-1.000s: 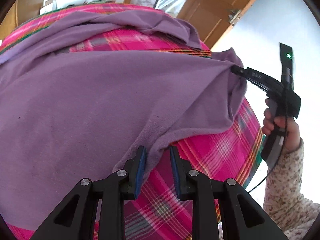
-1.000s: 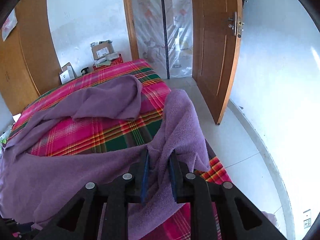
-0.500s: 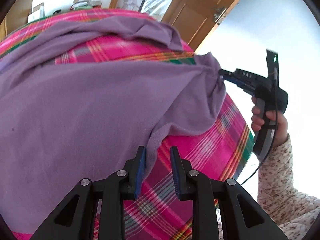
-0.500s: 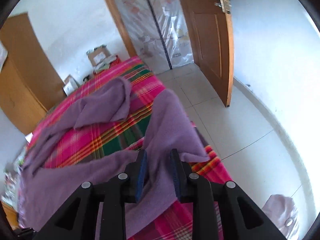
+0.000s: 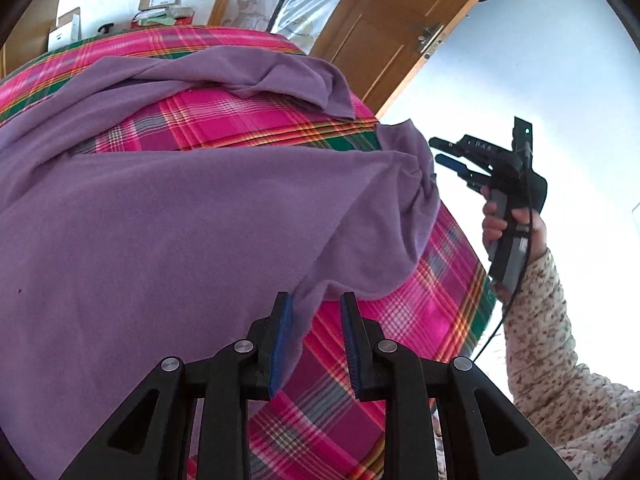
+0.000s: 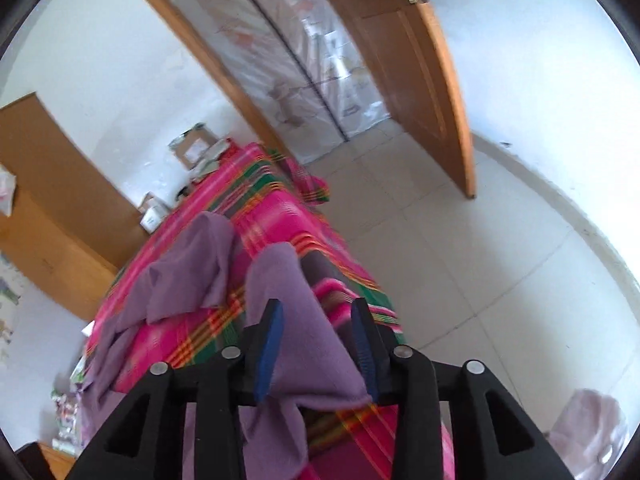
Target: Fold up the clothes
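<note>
Tiled floor [image 6: 480, 264] — right wrist view only

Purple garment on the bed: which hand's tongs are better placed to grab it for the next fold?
Probably the left. The left tongs straddle the purple garment's near edge, so closing would catch it. The right tongs have just been opening and hang beside the bed, clear of the cloth.

purple garment [image 5: 168, 224]: runs off the left wrist view's left and lower edges
cardboard boxes [image 6: 194, 148]: blurred; labels unreadable
person's sleeve [image 5: 560, 356]: cut by the lower right edge
</note>
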Demonstrator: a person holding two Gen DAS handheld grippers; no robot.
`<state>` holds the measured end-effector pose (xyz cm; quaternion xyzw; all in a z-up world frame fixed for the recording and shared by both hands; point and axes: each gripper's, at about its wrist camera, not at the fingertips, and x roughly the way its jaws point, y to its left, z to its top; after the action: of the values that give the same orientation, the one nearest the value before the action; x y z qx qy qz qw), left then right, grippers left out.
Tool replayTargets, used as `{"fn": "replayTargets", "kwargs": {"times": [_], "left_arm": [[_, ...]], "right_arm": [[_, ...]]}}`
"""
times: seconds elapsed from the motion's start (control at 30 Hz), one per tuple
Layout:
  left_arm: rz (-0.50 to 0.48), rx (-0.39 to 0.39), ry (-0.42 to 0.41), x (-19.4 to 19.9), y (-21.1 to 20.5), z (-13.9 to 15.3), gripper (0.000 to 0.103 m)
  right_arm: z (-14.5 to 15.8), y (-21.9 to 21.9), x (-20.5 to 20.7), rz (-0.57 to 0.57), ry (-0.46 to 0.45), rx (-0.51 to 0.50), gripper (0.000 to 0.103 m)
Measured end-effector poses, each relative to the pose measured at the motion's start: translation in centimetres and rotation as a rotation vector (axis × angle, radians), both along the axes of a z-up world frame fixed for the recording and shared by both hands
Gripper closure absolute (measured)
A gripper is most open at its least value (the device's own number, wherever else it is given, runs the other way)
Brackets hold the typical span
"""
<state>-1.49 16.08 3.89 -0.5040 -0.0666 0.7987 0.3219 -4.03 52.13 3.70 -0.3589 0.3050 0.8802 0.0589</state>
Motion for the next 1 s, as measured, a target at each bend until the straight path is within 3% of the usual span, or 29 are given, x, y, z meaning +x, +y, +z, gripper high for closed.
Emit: {"fn": "replayTargets", "kwargs": {"times": [0.13,0.27,0.4,0.8,1.0], "left_arm": [[0.013,-0.006,-0.007,-1.0,0.4,0.0,0.077],[0.008,-0.037,-0.016,-2.1,0.9,-0.5,0.071],[0.005,-0.047,-0.032,-3.0,1.3,-0.8,0.071],[-0.042,-0.072,-0.058,-2.8,3.1,-2.2,0.071],[-0.058,-0.065,-0.063,-2.6,3.9,-2.4,0.071]], "right_arm": [[-1.0,0.0,-2.2,0.061,-0.014,-0.074,0.058],[-1.9,-1.0,-3.1,0.08,-0.053,-0.065,0.06],[-2.1,-1.2,-2.9,0.039,-0.059,-0.021,0.093],[1.5,1.0,0.7,-0.166,-0.026,0.221,0.094],[1.3,1.5,0.3,-0.175,-0.086,0.29,0.094]]}}
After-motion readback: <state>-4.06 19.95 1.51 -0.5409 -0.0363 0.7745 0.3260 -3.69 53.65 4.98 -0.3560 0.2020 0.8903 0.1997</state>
